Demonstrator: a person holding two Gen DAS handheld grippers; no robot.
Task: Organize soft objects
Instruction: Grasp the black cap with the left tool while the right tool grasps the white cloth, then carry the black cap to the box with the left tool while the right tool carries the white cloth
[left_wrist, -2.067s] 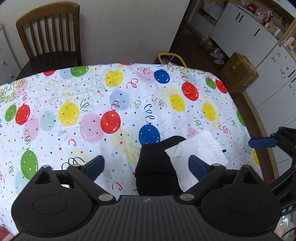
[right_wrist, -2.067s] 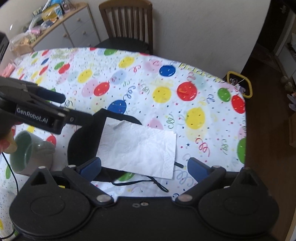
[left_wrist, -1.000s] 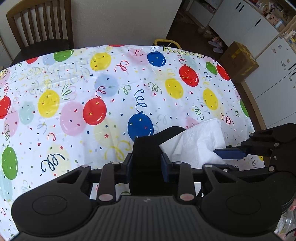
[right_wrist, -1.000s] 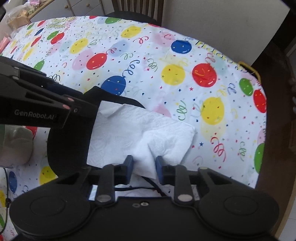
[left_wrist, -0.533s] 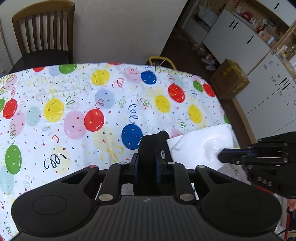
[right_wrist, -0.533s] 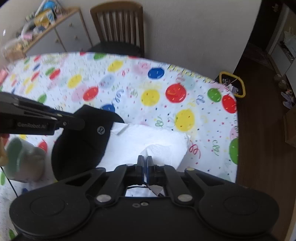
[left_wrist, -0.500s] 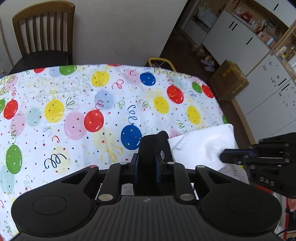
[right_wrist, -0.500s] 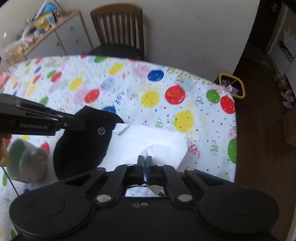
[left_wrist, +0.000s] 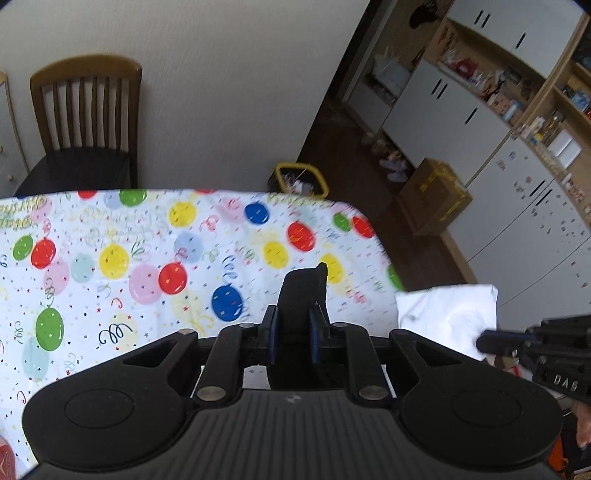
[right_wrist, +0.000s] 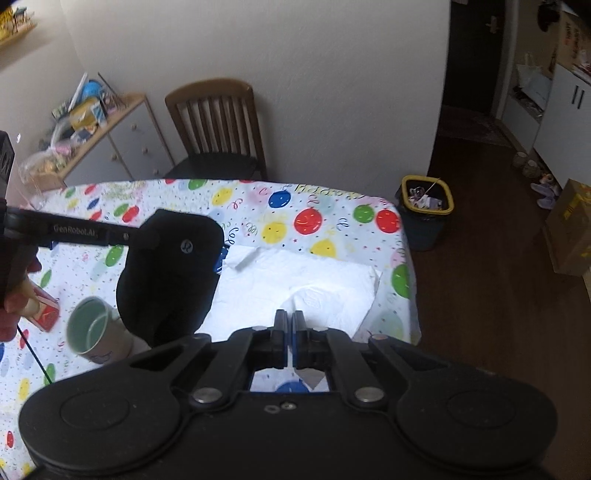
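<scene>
Holding up 2 soft things, the 2 grippers hang over a table with a balloon tablecloth (left_wrist: 110, 236). The left gripper (left_wrist: 291, 330) has its blue pads (left_wrist: 272, 332) squeezed tight on a black cap (left_wrist: 301, 295). Its jaws have just been closing on the cap, which sits between them. In the right wrist view the cap (right_wrist: 170, 273) hangs down from the left gripper's arm, off the table, with a small round logo on it.

The right gripper (right_wrist: 289, 332) has its pads pressed together on a white paper towel (right_wrist: 303, 291). Its jaws have just been closing too, and a fold of the towel is pinched between them. The towel spreads out in front of the gripper, just beside the cap. In the left wrist view the towel (left_wrist: 447, 314) hangs at the right, past the table's edge.

Below the cap a green and grey mug (right_wrist: 98, 332) lies tilted on the cloth. Near it is a small red box (right_wrist: 44, 314).

Farther back, a brown wooden chair (right_wrist: 218, 125) stands against the wall behind the table. A bin with a yellow rim (right_wrist: 424, 206) sits on the dark floor at the far corner of the table. A cardboard box (left_wrist: 434, 195) rests by the white cupboards (left_wrist: 517, 206).
</scene>
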